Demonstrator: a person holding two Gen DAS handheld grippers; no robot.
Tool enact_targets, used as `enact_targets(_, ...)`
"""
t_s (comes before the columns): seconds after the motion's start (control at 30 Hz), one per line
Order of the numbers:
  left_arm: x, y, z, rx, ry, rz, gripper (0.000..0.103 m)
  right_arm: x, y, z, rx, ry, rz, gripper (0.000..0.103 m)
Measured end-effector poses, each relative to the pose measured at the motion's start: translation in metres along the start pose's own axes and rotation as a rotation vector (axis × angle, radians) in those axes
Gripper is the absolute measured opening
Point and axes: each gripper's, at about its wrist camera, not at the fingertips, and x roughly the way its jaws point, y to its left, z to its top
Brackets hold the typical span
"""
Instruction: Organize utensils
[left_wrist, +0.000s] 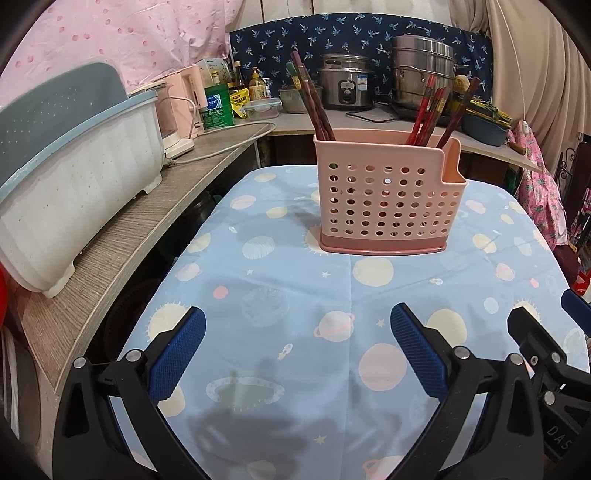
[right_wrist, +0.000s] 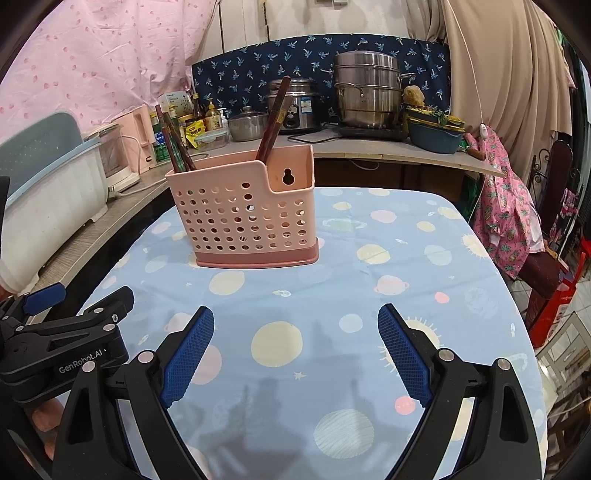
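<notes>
A pink perforated utensil holder (left_wrist: 384, 199) (right_wrist: 243, 218) stands upright on the blue planet-print tablecloth (left_wrist: 295, 295) (right_wrist: 332, 258). Dark red chopsticks stick out of its left end (left_wrist: 314, 107) (right_wrist: 173, 144), and more lean out of its right end (left_wrist: 436, 114) (right_wrist: 273, 122). My left gripper (left_wrist: 298, 325) hovers open over the cloth in front of the holder, nothing between its blue pads. My right gripper (right_wrist: 296, 325) is also open and empty, to the holder's front right. Each gripper shows at the edge of the other's view: the right gripper (left_wrist: 535, 332), the left gripper (right_wrist: 85, 299).
A white and blue dish rack (left_wrist: 74, 173) sits on the wooden counter (left_wrist: 147, 221) to the left. Behind the table the back counter carries a rice cooker (left_wrist: 343, 85), steel pots (right_wrist: 369, 92), bottles and a blue basin (right_wrist: 436, 136). A pink garment (right_wrist: 506, 221) hangs at the right.
</notes>
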Motion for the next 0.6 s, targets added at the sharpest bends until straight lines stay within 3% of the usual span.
enact_targets(0.5,0.003,-0.004,0.001,0.008,-0.005,-0.022,0.096,0.010,0.002,0.004,-0.006,0.026,0.004,0.086)
enact_targets(0.6,0.004,-0.003,0.002,-0.001,-0.008,-0.020,0.096,0.012,0.002,0.005,-0.003,0.031,0.003,0.092)
